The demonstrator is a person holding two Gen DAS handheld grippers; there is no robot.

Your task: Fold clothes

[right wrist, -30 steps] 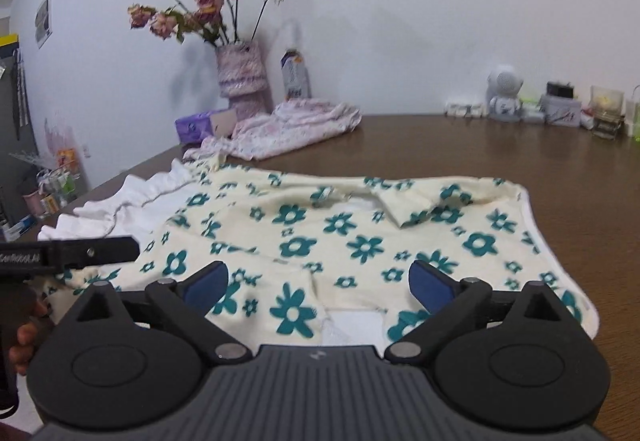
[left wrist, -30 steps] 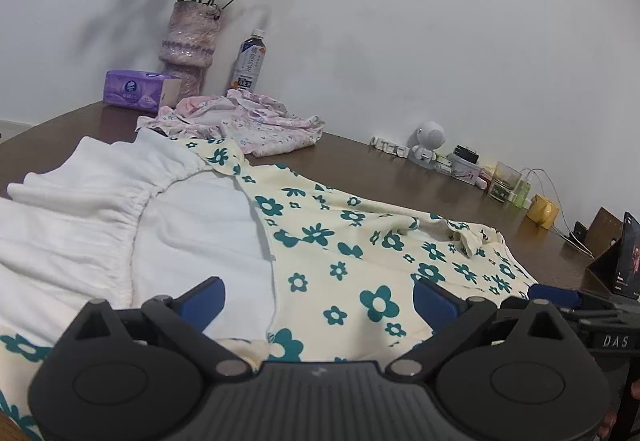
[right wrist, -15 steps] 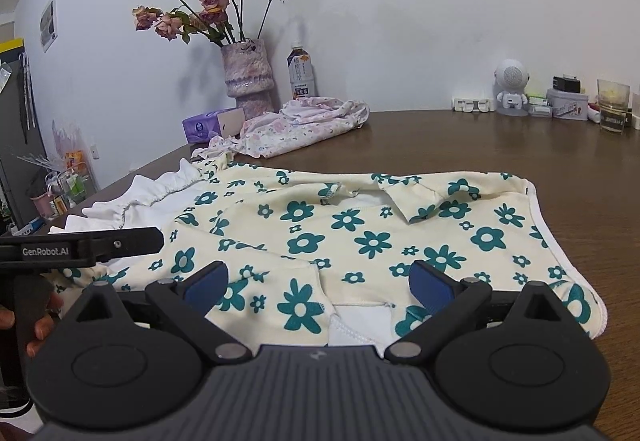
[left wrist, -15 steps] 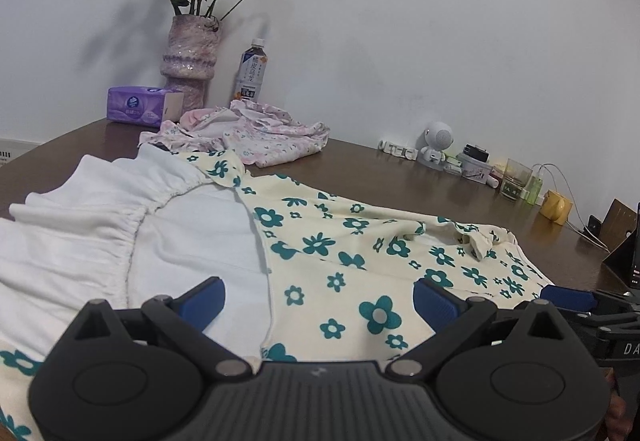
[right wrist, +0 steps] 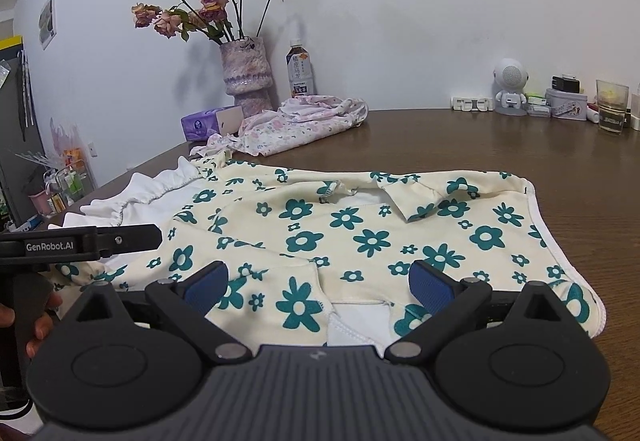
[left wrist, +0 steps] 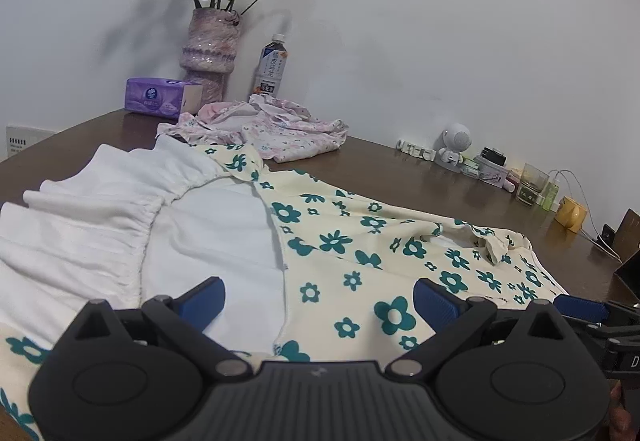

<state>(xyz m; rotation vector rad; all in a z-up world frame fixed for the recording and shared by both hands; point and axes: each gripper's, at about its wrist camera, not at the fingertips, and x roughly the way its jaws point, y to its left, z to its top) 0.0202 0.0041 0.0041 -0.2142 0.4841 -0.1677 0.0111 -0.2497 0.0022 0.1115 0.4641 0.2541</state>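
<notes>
A cream dress with teal flowers (left wrist: pixel 360 241) (right wrist: pixel 360 225) lies spread on the brown table, its white ruffled skirt part (left wrist: pixel 100 209) (right wrist: pixel 156 197) toward the left. My left gripper (left wrist: pixel 318 297) hovers open just above the seam between white cloth and flowered cloth, nothing between its blue pads (left wrist: pixel 204 299). My right gripper (right wrist: pixel 318 283) is open over the near hem of the flowered part, a white inner layer (right wrist: pixel 356 325) showing below it. The left gripper's body (right wrist: pixel 80 243) shows at the left edge of the right wrist view, held by a hand.
A pink flowered garment (left wrist: pixel 272 129) (right wrist: pixel 296 121) lies crumpled at the back by a vase of dried roses (left wrist: pixel 210 53), a drink bottle (left wrist: pixel 272 67) and a purple tissue pack (left wrist: pixel 160 99). Along the wall stand a white toy robot (right wrist: pixel 510 87), tins and a glass (right wrist: pixel 610 107). Bare tabletop (right wrist: pixel 480 145) lies beyond the dress.
Both grippers have drawn back and risen slightly, so the dress sits lower and farther in each view. The dress itself has not moved, and both grippers stay open.
</notes>
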